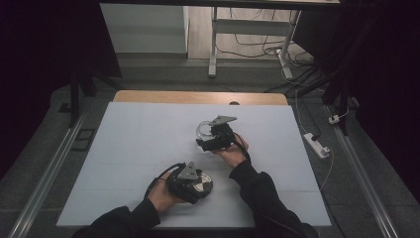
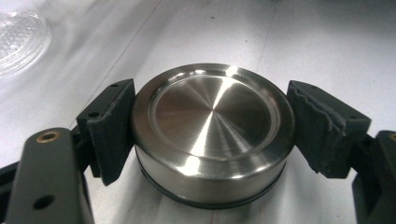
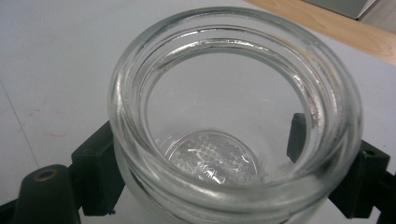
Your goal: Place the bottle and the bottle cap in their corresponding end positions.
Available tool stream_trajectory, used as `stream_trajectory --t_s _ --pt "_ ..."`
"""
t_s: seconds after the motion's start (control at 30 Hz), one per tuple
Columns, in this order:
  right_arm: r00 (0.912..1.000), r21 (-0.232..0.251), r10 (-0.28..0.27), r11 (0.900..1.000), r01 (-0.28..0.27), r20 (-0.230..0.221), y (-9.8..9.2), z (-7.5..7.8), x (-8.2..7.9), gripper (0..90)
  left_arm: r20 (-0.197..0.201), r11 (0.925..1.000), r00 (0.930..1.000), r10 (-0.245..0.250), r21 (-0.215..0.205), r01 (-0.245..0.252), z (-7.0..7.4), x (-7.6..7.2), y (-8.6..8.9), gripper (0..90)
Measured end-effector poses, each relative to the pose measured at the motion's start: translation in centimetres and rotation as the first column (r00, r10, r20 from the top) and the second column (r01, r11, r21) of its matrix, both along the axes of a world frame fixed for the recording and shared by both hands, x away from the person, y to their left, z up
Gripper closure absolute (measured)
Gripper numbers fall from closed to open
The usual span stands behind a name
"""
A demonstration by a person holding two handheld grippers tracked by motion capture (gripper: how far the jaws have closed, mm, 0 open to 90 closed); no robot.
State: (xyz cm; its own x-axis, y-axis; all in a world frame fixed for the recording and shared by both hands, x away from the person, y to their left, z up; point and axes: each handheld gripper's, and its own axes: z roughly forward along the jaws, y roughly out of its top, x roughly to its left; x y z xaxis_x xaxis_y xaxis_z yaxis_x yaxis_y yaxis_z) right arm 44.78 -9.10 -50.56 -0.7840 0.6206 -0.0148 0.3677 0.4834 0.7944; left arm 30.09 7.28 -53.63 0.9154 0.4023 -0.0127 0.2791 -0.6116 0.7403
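Note:
A round brushed-steel lid (image 2: 212, 126) with a dark rubber ring under it rests on the white mat. My left gripper (image 2: 212, 140) is shut on it, one ribbed pad (image 2: 112, 126) pressing each side. From above, the lid (image 1: 204, 183) sits near the front middle, in front of the left hand. My right gripper (image 3: 224, 172) is shut on an open clear glass jar (image 3: 224, 28), which has a dimpled bottom and stands upright. In the high view that jar (image 1: 201, 130) is at mid-table with the right gripper (image 1: 207, 135) beside it. The jar (image 2: 18, 42) also appears far off in the left gripper view.
A white mat (image 1: 138, 148) covers the table, with a wooden strip (image 1: 198, 96) bare along the far edge. Beyond it stand a metal desk frame (image 1: 213, 49) and loose cables. A power strip (image 1: 317, 145) lies on the floor to the right.

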Motion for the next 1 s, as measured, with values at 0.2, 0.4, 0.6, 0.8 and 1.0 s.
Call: stream_trajectory --t_s 0.2,0.4,0.6,0.8,1.0 --pt "0.9999 -0.018 0.002 1.000 -0.001 0.016 0.38 -0.13 -0.15 14.6 0.002 0.9987 1.0000 -0.008 0.051 0.008 -0.31 0.05 -0.10 20.3" --pt "0.9999 -0.020 0.001 1.000 0.000 0.017 0.47 -0.20 -0.14 14.5 -0.028 0.9992 0.9996 -0.004 0.041 0.005 -0.51 0.32 -0.02 20.2" --pt "0.9999 -0.020 -0.002 1.000 0.002 0.016 0.49 -0.22 -0.14 14.3 -0.056 0.9992 0.9984 -0.004 0.040 0.006 -0.57 0.60 -0.01 19.1" --pt "0.9999 -0.012 0.013 1.000 -0.013 0.007 0.37 -0.25 -0.08 11.2 -0.058 0.9973 0.9983 -0.006 0.073 0.010 -0.61 0.56 -0.29 12.7" --pt "0.9995 -0.031 0.026 0.999 -0.026 0.018 0.30 -0.04 -0.32 4.7 -0.078 0.9993 0.9969 -0.005 0.036 0.008 -0.34 0.70 0.01 5.7"
